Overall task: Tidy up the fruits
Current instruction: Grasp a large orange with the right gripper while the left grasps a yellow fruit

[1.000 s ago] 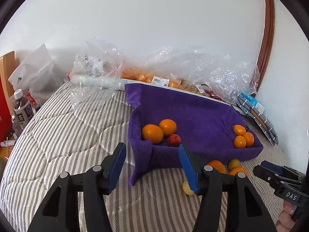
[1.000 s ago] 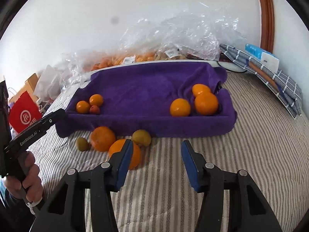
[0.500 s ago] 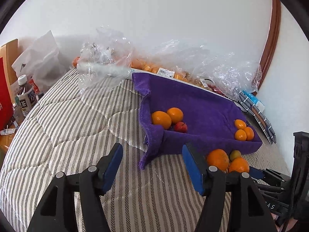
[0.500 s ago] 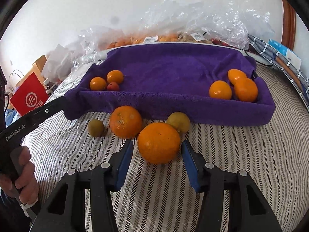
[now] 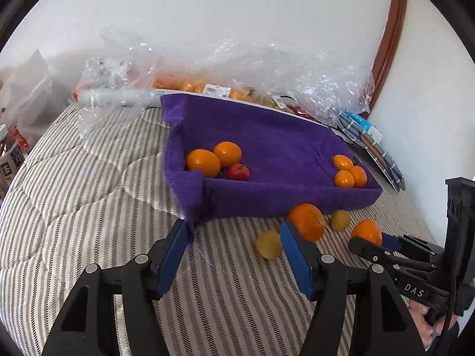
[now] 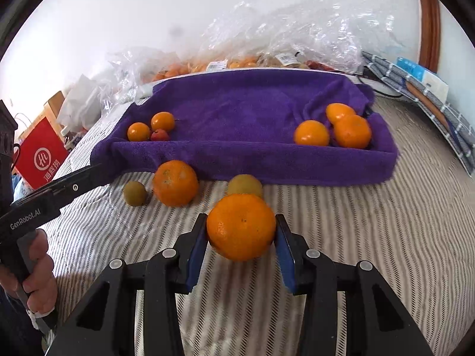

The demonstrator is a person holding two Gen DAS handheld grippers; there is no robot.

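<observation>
Striped bedding shows right gripper (image 6: 241, 233) jaws now closing, seemingly touching orange (image 6: 241, 227).

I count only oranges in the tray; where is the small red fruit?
Left-wrist view: the small red fruit sits inside the purple tray, near its left corner, touching two oranges.

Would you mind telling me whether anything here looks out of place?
Yes: four fruits lie loose on the bedspread, outside the purple tray. Two oranges and two small greenish fruits sit in front of it.
</observation>
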